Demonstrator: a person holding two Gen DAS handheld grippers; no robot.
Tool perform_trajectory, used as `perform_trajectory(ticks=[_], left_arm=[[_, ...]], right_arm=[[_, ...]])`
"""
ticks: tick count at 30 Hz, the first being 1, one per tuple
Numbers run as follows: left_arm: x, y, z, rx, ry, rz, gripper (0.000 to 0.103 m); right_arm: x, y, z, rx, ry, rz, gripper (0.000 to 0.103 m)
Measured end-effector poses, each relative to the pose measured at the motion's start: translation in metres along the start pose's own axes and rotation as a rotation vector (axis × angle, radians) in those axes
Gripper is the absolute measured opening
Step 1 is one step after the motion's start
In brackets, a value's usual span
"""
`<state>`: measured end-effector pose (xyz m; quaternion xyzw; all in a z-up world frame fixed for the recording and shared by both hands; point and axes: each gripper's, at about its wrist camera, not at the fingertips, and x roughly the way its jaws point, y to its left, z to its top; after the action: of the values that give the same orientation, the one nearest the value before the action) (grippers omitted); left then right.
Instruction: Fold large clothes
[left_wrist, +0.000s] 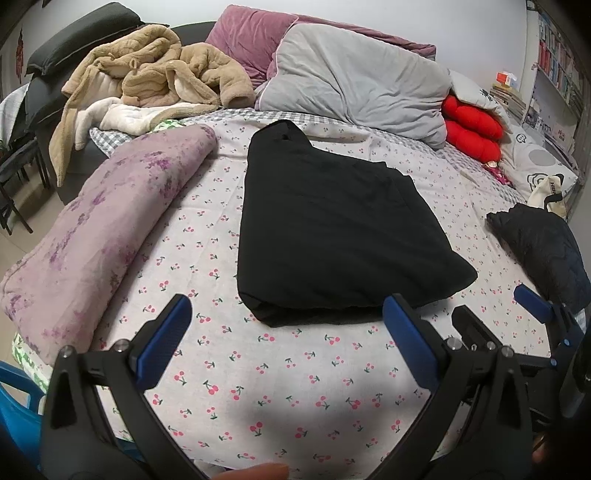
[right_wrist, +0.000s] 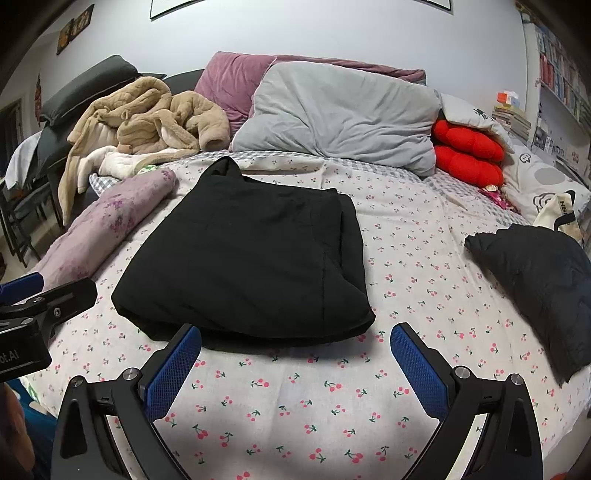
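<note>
The large black soft garment (left_wrist: 332, 229), folded into a thick rectangular bundle, lies flat on the bed's cherry-print white sheet (left_wrist: 280, 387), with one narrow end pointing away toward the grey quilted duvet (left_wrist: 354, 81). Relative to the black garment, a rolled lilac floral blanket (left_wrist: 96, 229) lies to its left, a heap of tan fleece clothing (left_wrist: 155, 74) sits beyond its far left corner, and a black quilted puffer jacket (right_wrist: 543, 288) lies well apart on its right, loosely bunched.

The left gripper (left_wrist: 288, 325) hovers just short of the garment's near edge, its blue-padded fingers (left_wrist: 162, 343) spread wide and holding nothing. The right gripper (right_wrist: 295, 350) hangs beside it at the same near edge, fingers (right_wrist: 417, 369) likewise spread wide and empty.

This piece looks finished or nearly so, judging by its tidy outline. The next move probably calls for either a last halving from the near edge, both grippers pinching the two near corners together, or turning to the puffer jacket and spreading it flat.
</note>
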<state>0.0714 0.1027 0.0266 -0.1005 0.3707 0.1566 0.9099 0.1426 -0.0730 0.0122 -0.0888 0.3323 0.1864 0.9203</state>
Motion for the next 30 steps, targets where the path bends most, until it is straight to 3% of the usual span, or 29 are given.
perform_trajectory(ticks=[30], left_arm=[[-0.0004, 0.0001, -0.0008, -0.015, -0.001, -0.033, 0.103]], right_arm=[[0.0078, -0.0013, -0.0002, 0.006, 0.023, -0.023, 0.103]])
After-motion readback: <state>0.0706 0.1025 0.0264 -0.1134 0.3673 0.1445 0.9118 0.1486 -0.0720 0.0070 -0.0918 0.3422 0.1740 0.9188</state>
